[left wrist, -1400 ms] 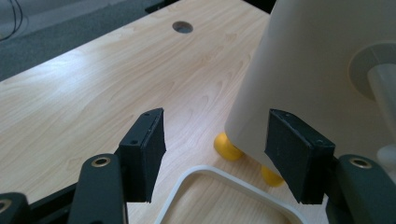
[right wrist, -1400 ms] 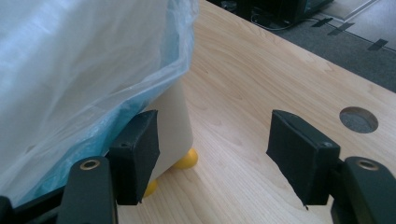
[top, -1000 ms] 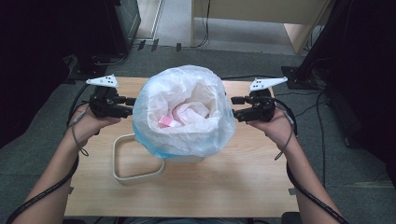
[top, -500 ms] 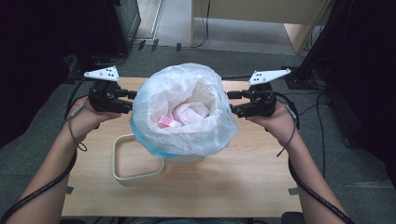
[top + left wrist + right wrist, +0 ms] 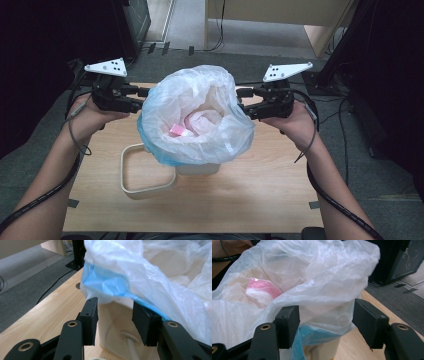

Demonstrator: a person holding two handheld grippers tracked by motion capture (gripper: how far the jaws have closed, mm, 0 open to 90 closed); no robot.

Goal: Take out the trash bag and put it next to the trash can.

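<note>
A cream bin (image 5: 197, 169) stands mid-table, lined with a thin white plastic bag (image 5: 200, 90) that has a blue band (image 5: 107, 286) near its edge. The bag balloons above the bin, and something pink (image 5: 177, 130) lies inside it. My left gripper (image 5: 142, 97) is at the bag's left side, open, with the blue-edged film (image 5: 150, 307) brushing one jaw. In the left gripper view my left gripper (image 5: 115, 312) frames the bin wall (image 5: 112, 322). My right gripper (image 5: 241, 103) is at the bag's right side, open, and a fold of bag (image 5: 324, 302) hangs between the jaws of my right gripper (image 5: 325, 320).
A cream rectangular ring (image 5: 131, 172) lies on the wooden table (image 5: 250, 200) against the bin's front left. Grey carpet with cables surrounds the table, dark equipment stands at both sides, and a wooden cabinet (image 5: 260, 15) is behind.
Both grippers have risen along the bag's sides and moved a little away from the person. The bag's mouth stands slightly wider and higher.
</note>
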